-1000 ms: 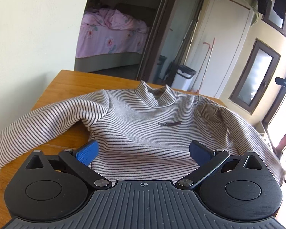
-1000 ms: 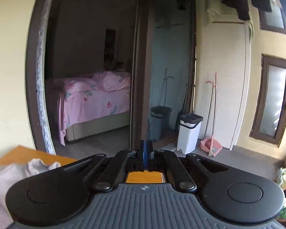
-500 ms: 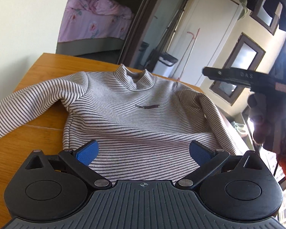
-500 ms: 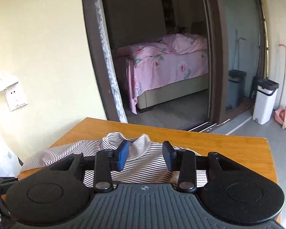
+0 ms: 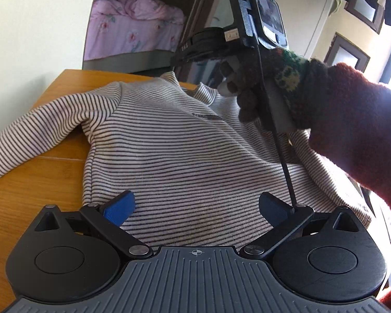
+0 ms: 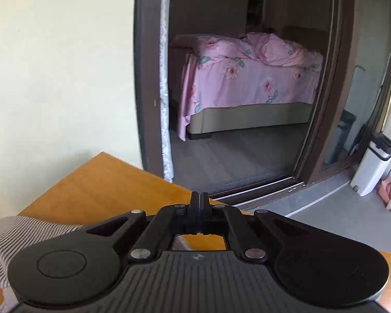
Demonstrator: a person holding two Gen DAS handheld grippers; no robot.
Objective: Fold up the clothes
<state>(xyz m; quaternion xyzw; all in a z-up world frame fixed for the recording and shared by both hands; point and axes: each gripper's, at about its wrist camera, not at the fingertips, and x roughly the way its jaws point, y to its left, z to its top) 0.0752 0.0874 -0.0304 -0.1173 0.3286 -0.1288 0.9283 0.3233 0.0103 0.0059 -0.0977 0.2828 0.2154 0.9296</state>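
Note:
A grey striped long-sleeve sweater (image 5: 174,151) lies flat, front up, on the wooden table (image 5: 34,182), collar at the far side and sleeves spread. My left gripper (image 5: 196,206) is open and empty, hovering over the sweater's lower hem. My right gripper (image 6: 200,200) is shut with nothing seen between its fingers; in the left wrist view its body (image 5: 252,28) hangs over the collar, held by a gloved hand (image 5: 273,88). The right wrist view shows the sweater's shoulder (image 6: 26,232) at lower left.
The table's far edge (image 6: 148,174) drops to a grey floor before a doorway to a room with a pink bed (image 6: 247,78). A white bin (image 6: 372,164) stands at right. A pale wall (image 5: 39,26) borders the table's left side.
My right gripper has closed from half open and swung in over the sweater's collar, the arm now crossing the right sleeve. My left gripper stayed open near the hem, shifting slightly.

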